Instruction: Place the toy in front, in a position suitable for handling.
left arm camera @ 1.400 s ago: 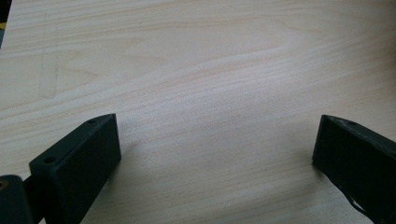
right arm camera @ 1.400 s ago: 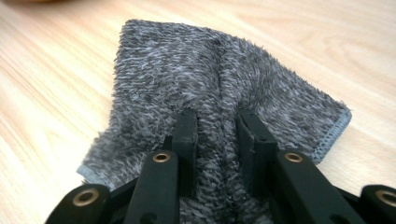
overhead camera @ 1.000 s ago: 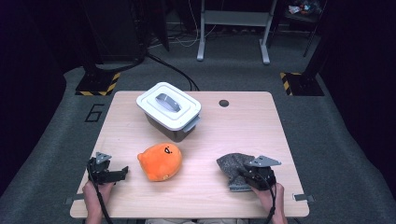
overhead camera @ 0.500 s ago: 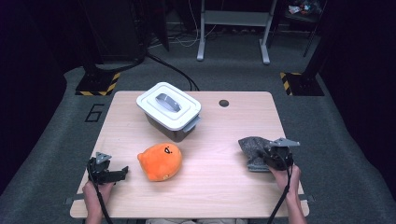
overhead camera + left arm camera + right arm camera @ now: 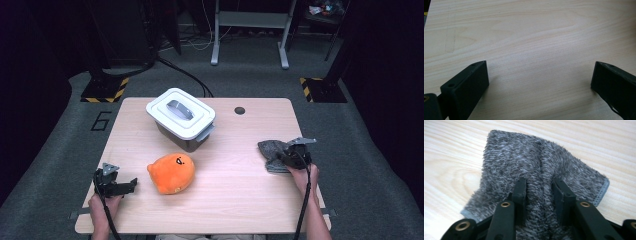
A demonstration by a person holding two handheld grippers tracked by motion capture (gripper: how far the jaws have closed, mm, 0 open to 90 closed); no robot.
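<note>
High view: right gripper (image 5: pixel 285 154) pinches grey cloth (image 5: pixel 270 151) near table (image 5: pixel 240 200) edge, jaws just easing.

A light wooden table (image 5: pixel 235 200) with pale grain stands on dark grey carpet (image 5: pixel 250 70). A round cable hole (image 5: pixel 239 110) sits near its far edge. A white numeral six (image 5: pixel 100 121) is marked on the floor left of the table. Two black stand bases edged with yellow-and-black hazard tape (image 5: pixel 105 90) (image 5: pixel 320 90) flank the far side. Behind them stand a grey metal frame (image 5: pixel 248 30) and loose cables (image 5: pixel 185 75). The surroundings are dark, with light falling on the tabletop.
</note>
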